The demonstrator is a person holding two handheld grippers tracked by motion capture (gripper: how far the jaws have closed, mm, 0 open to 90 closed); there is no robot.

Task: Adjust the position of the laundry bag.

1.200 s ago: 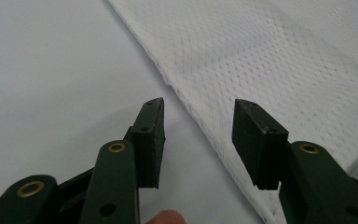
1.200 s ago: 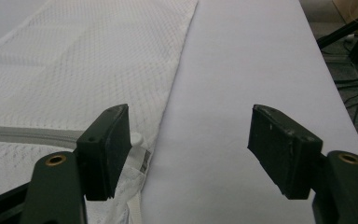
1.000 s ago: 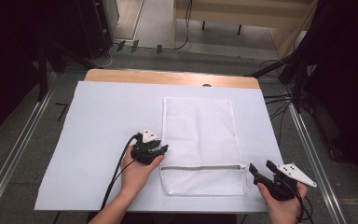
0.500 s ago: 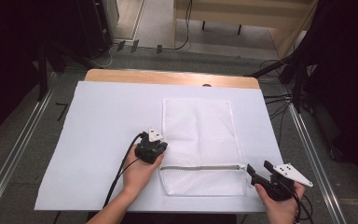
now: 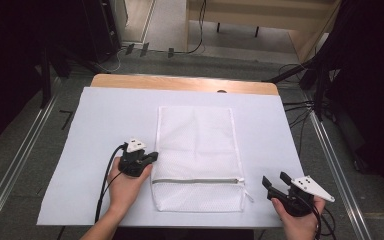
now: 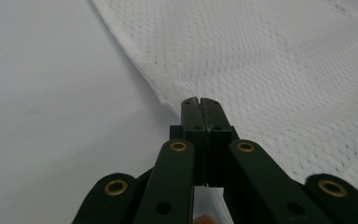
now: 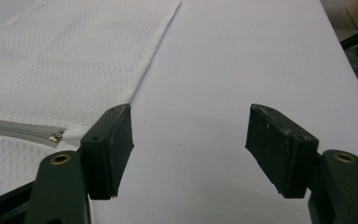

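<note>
A white mesh zip bag [image 5: 195,145] lies flat in the middle of the white sheet. Its grey zipper [image 5: 200,181] runs across near the person's end, with the pull [image 7: 55,136] at the bag's right end. My left gripper [image 5: 152,156] is at the bag's left edge, just above the zipper, shut on the mesh edge [image 6: 168,95]; its jaws are pressed together in the left gripper view [image 6: 200,100]. My right gripper [image 5: 275,180] is off the bag's lower right corner, open with nothing between its pads [image 7: 114,149], low over the bare sheet [image 7: 191,126].
A white sheet [image 5: 95,150] covers the wooden table [image 5: 180,82]. Metal rails [image 5: 25,150] run along the floor on both sides, and cables [image 5: 300,115] lie off the right edge. A black cable [image 5: 102,185] trails from the left gripper.
The left gripper's jaws shut on the bag's left edge and pulled it; the whole bag slid left on the sheet. The right gripper shifted only slightly and stayed open.
</note>
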